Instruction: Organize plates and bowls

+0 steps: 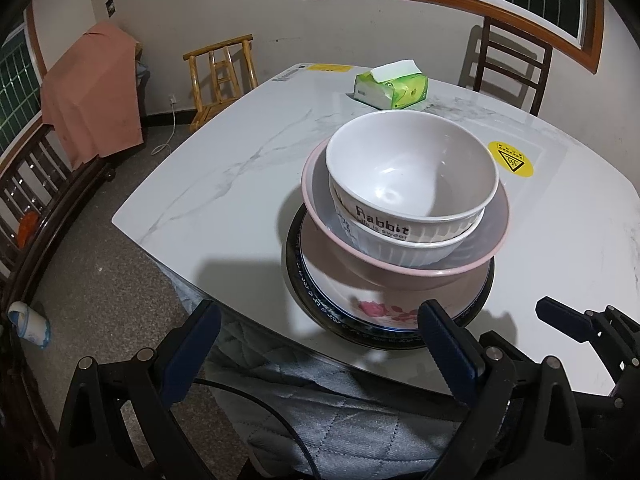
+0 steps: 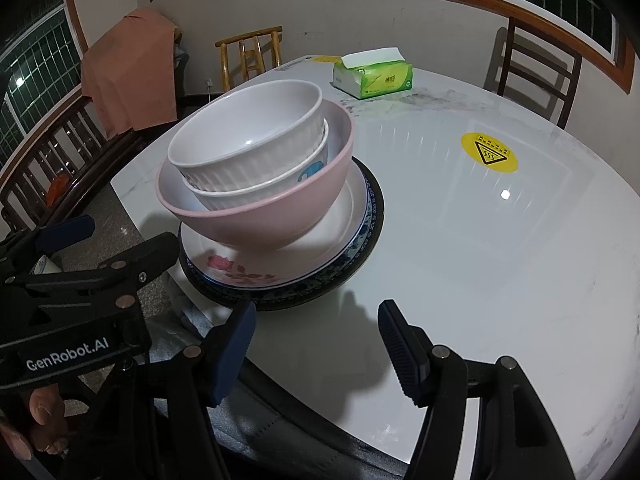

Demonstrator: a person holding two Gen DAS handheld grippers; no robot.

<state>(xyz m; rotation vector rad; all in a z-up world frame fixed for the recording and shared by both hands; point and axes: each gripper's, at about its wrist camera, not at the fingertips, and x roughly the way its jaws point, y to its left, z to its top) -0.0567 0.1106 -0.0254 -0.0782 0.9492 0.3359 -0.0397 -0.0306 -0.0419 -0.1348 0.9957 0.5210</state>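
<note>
Item: one stack of tableware on the marble-patterned table (image 1: 224,168), set near the table's front edge; every place below is given from this stack.

- Bottom: dark-rimmed plate (image 1: 298,292), flat, with a blue patterned border.
- On it: white plate with a pink flower print (image 2: 240,268), glossy, shallow.
- On that: pink bowl (image 2: 264,216), wide, smooth, matte outside and pale inside; it sits tilted, not level.
- Nested inside: two white ribbed bowls; the lower (image 1: 400,248) shows a blue print on one side, the upper (image 1: 412,172) carries the word "Rabbit". Both glossy, round, deep.

Grippers:
- Left gripper (image 1: 320,344): jaws spread, nothing between them; the stack lies straight ahead and slightly right, its front rim just beyond the right fingertip.
- Right gripper (image 2: 316,340): jaws spread, holding nothing; the stack lies ahead and to its left, bare tabletop directly in front.

Judgement: the left gripper is nearer and better lined up. The stack is round, so no long axis governs the approach. Sorting looks largely done; any further step would probably be levelling the pink bowl.

Other: green tissue pack (image 1: 392,90) far behind the stack; yellow warning sticker (image 2: 489,153) to its right.
</note>
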